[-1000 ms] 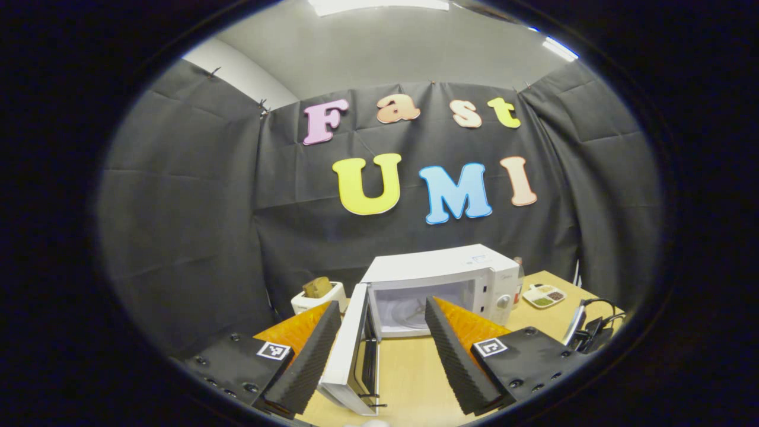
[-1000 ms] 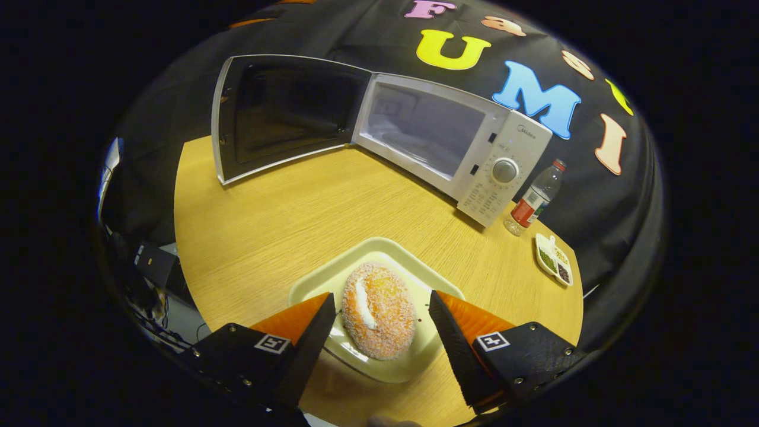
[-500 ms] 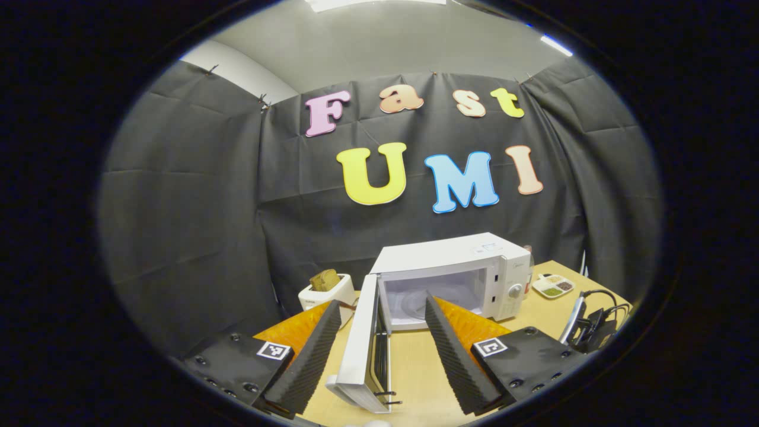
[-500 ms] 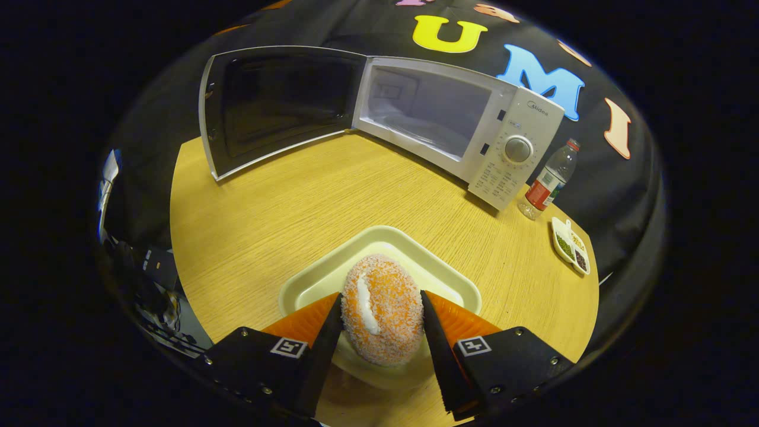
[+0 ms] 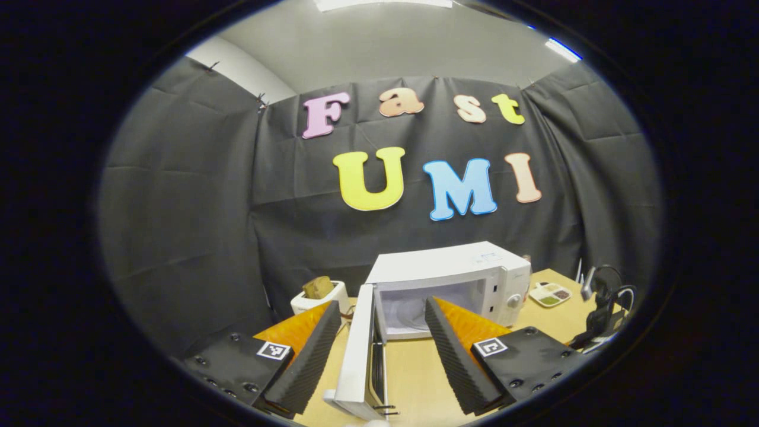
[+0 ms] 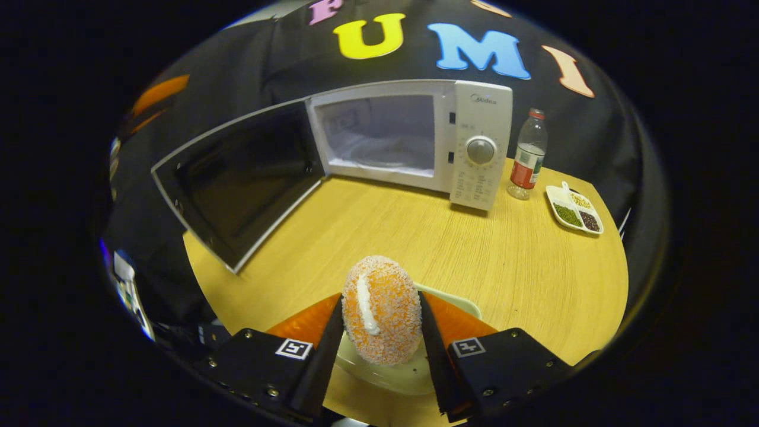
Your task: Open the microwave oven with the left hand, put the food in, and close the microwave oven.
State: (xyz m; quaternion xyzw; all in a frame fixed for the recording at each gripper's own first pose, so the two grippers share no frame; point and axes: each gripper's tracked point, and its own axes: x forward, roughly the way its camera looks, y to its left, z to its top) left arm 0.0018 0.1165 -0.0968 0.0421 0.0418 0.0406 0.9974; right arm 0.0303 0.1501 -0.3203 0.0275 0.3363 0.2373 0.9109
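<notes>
Coconut-coated orange pastry [image 6: 381,308] clamped between right gripper [image 6: 379,332] fingers, above cream plate [image 6: 409,370]
Facing open microwave oven [image 6: 409,139]; left gripper [image 5: 376,350] fingers apart beside its door [image 5: 359,350]

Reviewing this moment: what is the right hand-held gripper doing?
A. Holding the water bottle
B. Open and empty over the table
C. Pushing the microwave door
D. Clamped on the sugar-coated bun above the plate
D: in the right gripper view, both fingers of the right hand-held gripper press the sides of the bun, with the plate below and the microwave door open.
</notes>
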